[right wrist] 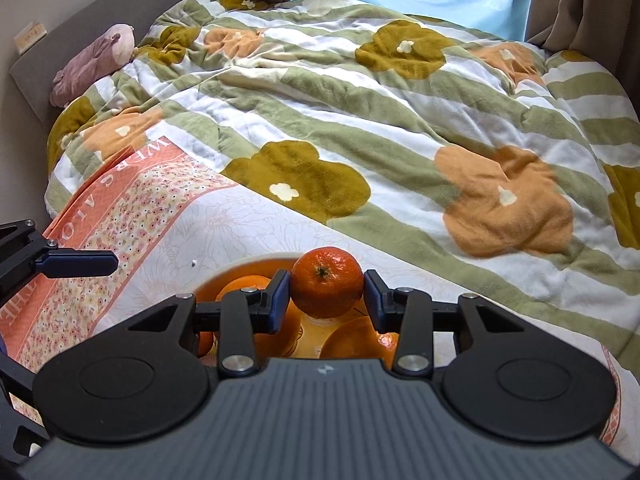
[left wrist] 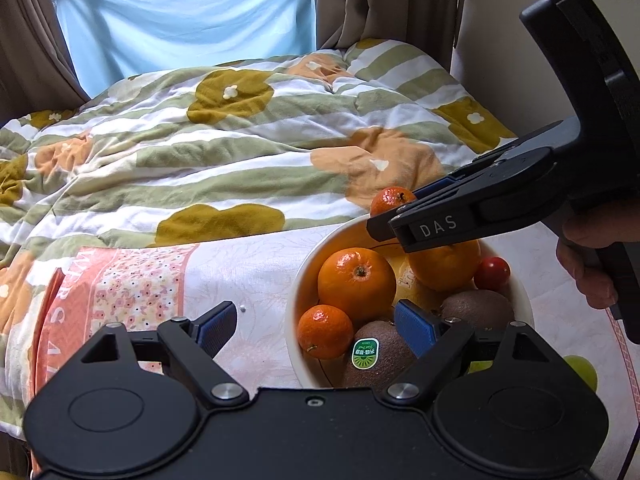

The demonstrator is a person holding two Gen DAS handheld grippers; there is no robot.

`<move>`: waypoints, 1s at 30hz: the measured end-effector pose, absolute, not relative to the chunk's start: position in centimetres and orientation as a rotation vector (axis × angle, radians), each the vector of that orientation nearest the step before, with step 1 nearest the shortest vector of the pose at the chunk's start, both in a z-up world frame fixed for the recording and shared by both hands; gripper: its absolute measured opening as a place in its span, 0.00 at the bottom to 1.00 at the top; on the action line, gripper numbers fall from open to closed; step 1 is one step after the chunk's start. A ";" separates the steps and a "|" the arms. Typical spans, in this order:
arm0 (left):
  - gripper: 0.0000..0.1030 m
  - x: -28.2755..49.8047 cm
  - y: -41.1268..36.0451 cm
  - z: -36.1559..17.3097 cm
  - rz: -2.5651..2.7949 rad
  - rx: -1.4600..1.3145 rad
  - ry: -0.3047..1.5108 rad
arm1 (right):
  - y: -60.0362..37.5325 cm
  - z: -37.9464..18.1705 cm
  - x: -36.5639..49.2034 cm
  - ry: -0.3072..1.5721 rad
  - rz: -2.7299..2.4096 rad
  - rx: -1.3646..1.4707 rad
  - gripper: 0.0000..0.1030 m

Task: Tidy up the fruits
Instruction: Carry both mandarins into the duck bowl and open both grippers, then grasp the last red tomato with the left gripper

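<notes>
the right gripper (right wrist: 325, 296) is clamped on a small mandarin (right wrist: 326, 286) just above the white bowl (left wrist: 304, 276). the left gripper (left wrist: 316, 326) stands wide apart, empty, over the bowl's near rim. its body hides part of the kiwis (left wrist: 378, 356).

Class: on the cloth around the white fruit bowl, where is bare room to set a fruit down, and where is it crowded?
Free: the pale floral cloth between the white bowl, the pink patterned band and the striped flowered quilt. Crowded: the bowl, full of oranges and kiwis, with the right gripper holding a small mandarin over it.
</notes>
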State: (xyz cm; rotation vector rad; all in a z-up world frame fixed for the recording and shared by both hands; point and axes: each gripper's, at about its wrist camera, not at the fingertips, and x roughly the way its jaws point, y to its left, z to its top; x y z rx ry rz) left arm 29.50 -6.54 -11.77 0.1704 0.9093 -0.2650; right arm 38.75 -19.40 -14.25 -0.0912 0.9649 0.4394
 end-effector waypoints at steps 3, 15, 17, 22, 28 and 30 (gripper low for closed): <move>0.87 29.5 -6.4 -11.9 -0.261 0.164 0.913 | -19.3 -14.3 38.9 0.957 0.432 -0.097 0.55; 0.87 28.5 -6.0 -11.0 -0.252 0.153 0.893 | -19.9 -12.0 37.1 0.857 0.417 -0.073 1.00; 0.87 28.1 -5.8 -10.3 -0.253 0.151 0.876 | -19.9 -11.1 36.4 0.836 0.406 -0.081 1.00; 0.87 26.5 -5.3 -8.4 -0.256 0.149 0.823 | -20.1 -8.3 33.8 0.781 0.374 -0.078 1.00; 0.87 23.8 -4.5 -6.1 -0.271 0.153 0.754 | -20.7 -5.0 29.2 0.712 0.276 -0.080 1.00; 0.87 22.6 -4.2 -5.4 -0.278 0.155 0.731 | -20.9 -4.2 27.5 0.698 0.244 -0.077 1.00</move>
